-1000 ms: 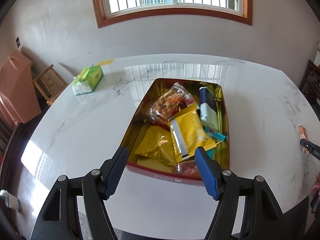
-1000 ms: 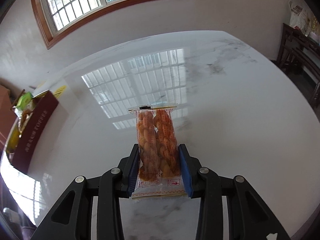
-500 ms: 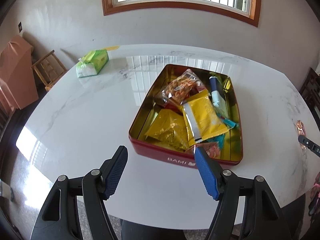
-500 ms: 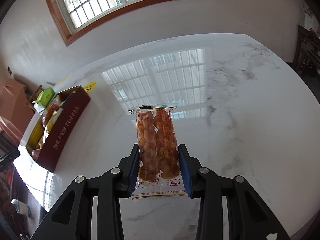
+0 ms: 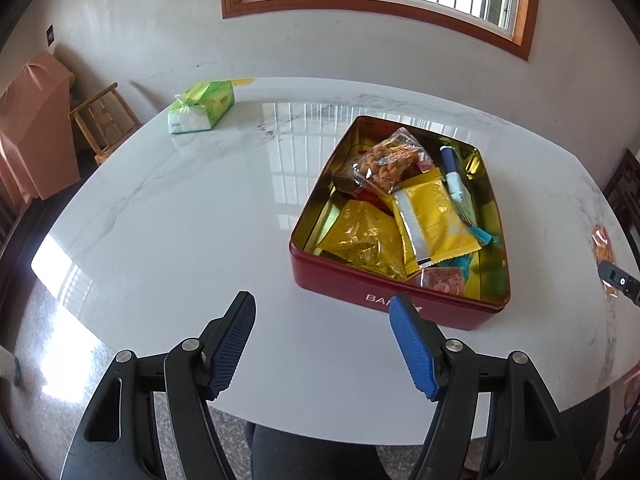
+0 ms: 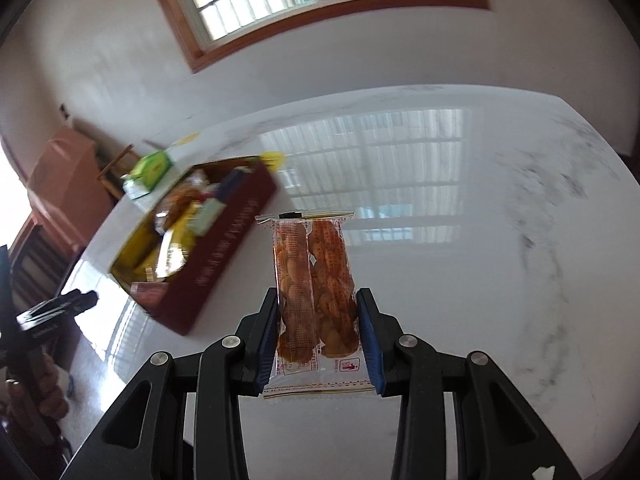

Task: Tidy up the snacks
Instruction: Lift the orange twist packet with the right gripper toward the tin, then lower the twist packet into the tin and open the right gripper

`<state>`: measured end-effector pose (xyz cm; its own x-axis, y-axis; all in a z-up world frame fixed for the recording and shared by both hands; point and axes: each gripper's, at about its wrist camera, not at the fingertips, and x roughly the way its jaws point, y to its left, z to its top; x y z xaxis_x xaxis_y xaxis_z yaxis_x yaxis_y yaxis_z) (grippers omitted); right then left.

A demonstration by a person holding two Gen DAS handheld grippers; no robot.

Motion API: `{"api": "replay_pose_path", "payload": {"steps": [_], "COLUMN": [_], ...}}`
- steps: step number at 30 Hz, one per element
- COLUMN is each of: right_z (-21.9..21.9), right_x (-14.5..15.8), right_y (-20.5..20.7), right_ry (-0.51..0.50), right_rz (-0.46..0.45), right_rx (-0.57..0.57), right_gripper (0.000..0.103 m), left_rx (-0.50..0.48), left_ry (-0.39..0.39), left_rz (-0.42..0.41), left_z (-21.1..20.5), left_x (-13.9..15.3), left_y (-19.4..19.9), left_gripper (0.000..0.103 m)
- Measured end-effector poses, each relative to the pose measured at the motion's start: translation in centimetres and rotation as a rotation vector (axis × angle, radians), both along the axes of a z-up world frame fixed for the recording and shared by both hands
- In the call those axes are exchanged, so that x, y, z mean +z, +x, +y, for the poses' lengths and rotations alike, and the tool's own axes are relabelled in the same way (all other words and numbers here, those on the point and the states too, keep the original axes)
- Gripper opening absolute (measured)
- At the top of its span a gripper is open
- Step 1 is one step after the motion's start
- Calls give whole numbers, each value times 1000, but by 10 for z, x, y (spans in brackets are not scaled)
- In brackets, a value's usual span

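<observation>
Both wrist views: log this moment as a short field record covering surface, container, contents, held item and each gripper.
surface: white marble table
container: red tin, lid off, on the table
contents: yellow packets, clear bag of nuts, other wrapped snacks
held item: twisted-pastry packet, clear wrapper, off the table
right gripper: jaws shut on the packet's sides
left gripper: jaws open, nothing between them, near the tin's front wall
also present: green tissue pack at the far left
</observation>
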<state>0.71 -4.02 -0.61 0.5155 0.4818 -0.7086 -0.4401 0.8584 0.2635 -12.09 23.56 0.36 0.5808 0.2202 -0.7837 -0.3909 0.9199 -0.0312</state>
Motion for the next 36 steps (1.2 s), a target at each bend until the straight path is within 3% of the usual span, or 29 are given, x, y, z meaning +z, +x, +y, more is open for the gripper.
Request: {"api": "replay_pose_path", "payload": {"steps": [12, 36], "right_z": [97, 184], "right_x": [21, 9], "right_y": [-14, 0], "right_ry": [0, -14], "right_rz": [-22, 34], "right_rx": [197, 294], "right_gripper": [35, 35], "left_rx": [12, 50], "left_ry": [13, 5], "left_rz": [-10, 9], "left_z": [10, 37], "left_x": [1, -12], "left_y": [-11, -20], "left_gripper": [70, 70]}}
